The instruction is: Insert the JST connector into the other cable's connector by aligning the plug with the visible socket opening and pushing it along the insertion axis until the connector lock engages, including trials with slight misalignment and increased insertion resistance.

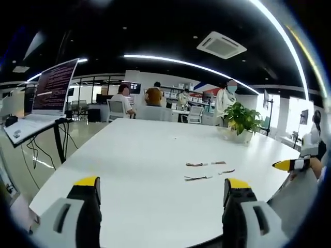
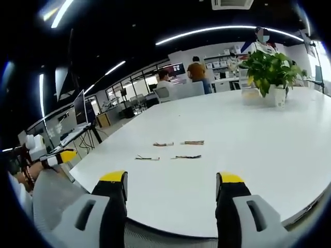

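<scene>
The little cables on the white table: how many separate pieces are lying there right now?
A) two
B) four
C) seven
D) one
B: in the right gripper view four short cable pieces lie apart on the white table, two nearer and two farther, and both grippers, the right gripper and the left gripper, are open and hold nothing.

This is an open-plan office. A large white table point(image 1: 155, 155) carries a potted plant point(image 1: 240, 121), a laptop point(image 1: 49, 93) sits on a stand, and people work at desks point(image 1: 178, 111) beyond. Overhead run strip lights point(image 1: 186, 64) and a ceiling air-conditioning unit point(image 1: 221, 45); glass partitions point(image 2: 139, 82) line the back.
</scene>
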`<state>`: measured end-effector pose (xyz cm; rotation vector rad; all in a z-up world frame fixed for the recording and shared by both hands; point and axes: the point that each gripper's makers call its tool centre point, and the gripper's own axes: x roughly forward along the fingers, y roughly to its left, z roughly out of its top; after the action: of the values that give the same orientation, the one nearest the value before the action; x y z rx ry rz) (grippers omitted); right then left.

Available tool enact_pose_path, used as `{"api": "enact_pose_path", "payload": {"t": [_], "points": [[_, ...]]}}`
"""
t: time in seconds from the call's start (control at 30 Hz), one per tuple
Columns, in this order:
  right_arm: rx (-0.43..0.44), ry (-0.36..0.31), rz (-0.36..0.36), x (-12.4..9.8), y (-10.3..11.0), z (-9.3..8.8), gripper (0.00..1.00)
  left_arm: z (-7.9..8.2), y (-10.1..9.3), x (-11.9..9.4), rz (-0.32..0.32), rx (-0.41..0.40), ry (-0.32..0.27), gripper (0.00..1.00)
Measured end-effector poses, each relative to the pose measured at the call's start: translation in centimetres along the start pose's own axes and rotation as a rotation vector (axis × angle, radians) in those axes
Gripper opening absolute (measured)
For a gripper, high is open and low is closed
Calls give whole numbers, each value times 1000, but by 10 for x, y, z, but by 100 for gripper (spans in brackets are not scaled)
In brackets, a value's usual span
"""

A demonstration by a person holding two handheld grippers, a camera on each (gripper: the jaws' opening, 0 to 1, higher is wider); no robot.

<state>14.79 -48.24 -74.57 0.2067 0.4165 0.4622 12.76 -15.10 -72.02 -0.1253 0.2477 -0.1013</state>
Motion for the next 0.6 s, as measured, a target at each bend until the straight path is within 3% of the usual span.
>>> {"api": "enact_pose_path", "payload": {"t": [0.03,0.13,0.2,0.27,0.4,0.6], "points": [[1,6,1,0,-1,0,69,0,-8,0,-53,-28,-1,99],[5,4,23,0,-1,2,69,-2,-19,-1,-126,-13,18,99],[8,0,32,0,1,3,69,-11,-17,-1,-131,24,90,98],[4,10,34,0,1,2,69,-4,-16,2,-134,50,71,98],[-7,14,27,1,-2,4,69,15,-15,9,-152,19,31,99],[-10,-3,30,5,-9,14,73,19,-2,26,-144,59,54,99]]}}
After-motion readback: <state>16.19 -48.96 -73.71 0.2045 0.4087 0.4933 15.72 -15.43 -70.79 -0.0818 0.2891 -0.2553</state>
